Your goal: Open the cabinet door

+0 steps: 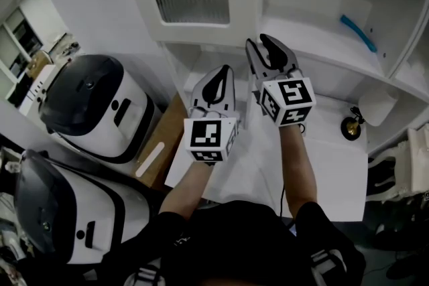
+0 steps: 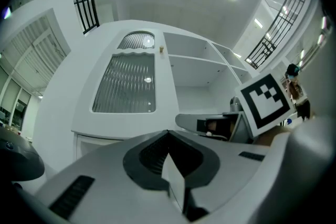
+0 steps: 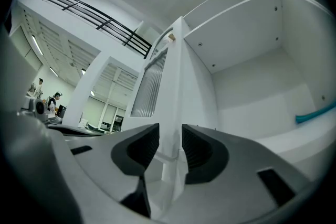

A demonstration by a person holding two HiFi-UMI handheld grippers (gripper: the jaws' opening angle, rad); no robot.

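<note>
Between the right claw's [image 3: 170, 150] parted jaws stands the edge of the cabinet door [image 3: 176, 81], a pad on either side and neither one pinching it.

Right claw spread wide, and the door's edge runs straight up through the gap. Its ribbed pane is off to the claw's left and the open cabinet shelves are to its right, with a teal object [image 3: 316, 112] lying on a shelf well beyond the tips. Just beside it on the left, the left claw [image 2: 169, 157] has its jaws pressed together and points at the door's ribbed front. Further out, both claws hang over a white counter [image 1: 335, 171]. A small dark and brass object [image 1: 351, 126] sits to the right claw's right, and two white-and-black machines [image 1: 94, 107] stand well off to the left claw's left.
</note>
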